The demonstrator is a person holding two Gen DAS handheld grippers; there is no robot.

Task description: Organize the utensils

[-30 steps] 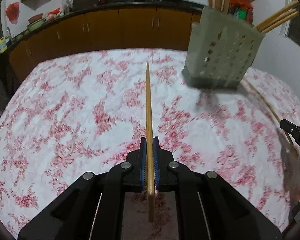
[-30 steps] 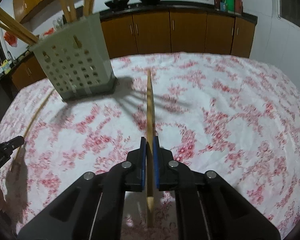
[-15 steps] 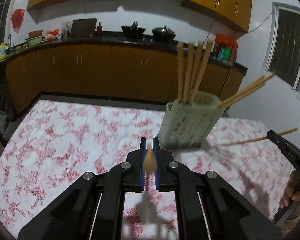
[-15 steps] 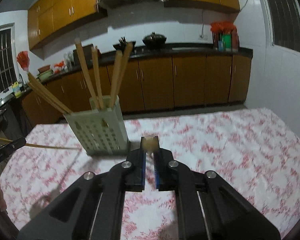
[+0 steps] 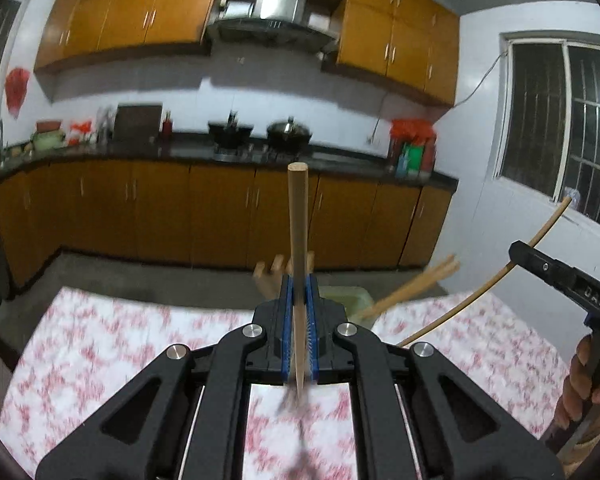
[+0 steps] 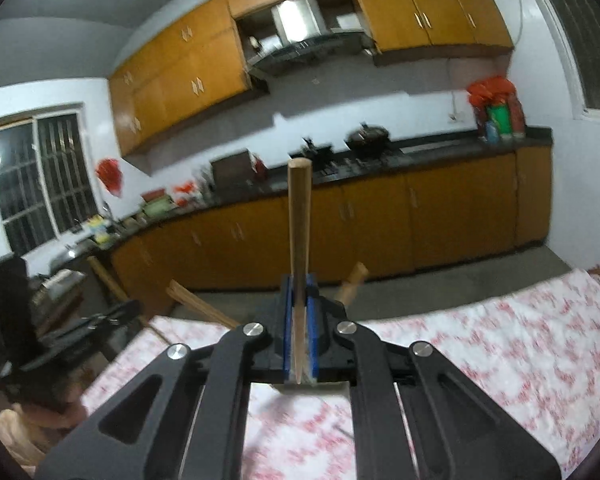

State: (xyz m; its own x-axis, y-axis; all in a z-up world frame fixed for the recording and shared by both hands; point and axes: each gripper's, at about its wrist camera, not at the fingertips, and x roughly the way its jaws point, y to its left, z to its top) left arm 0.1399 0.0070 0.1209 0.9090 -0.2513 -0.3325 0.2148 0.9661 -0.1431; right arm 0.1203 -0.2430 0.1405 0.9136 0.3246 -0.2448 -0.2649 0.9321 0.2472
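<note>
My left gripper (image 5: 299, 300) is shut on a wooden chopstick (image 5: 298, 224) that points upward, thick end up. My right gripper (image 6: 299, 300) is shut on another wooden chopstick (image 6: 299, 216), also upright. The pale green utensil holder (image 5: 346, 298) sits just behind my left gripper, mostly hidden, with chopsticks (image 5: 412, 286) leaning out of it. In the left wrist view the right gripper (image 5: 556, 276) shows at the right edge with its chopstick (image 5: 480, 292). In the right wrist view holder chopsticks (image 6: 200, 304) stick out beside my fingers.
The table has a white cloth with red flowers (image 5: 112, 332), also in the right wrist view (image 6: 500, 344). Brown kitchen cabinets (image 5: 180, 212) and a counter with pots (image 5: 288, 132) stand behind. The left gripper (image 6: 92, 324) shows at the right wrist view's left.
Both grippers have lifted off the table and tilted up, turning their chopsticks from lying flat to upright. The holder has gone from the middle of both views to behind the fingers.
</note>
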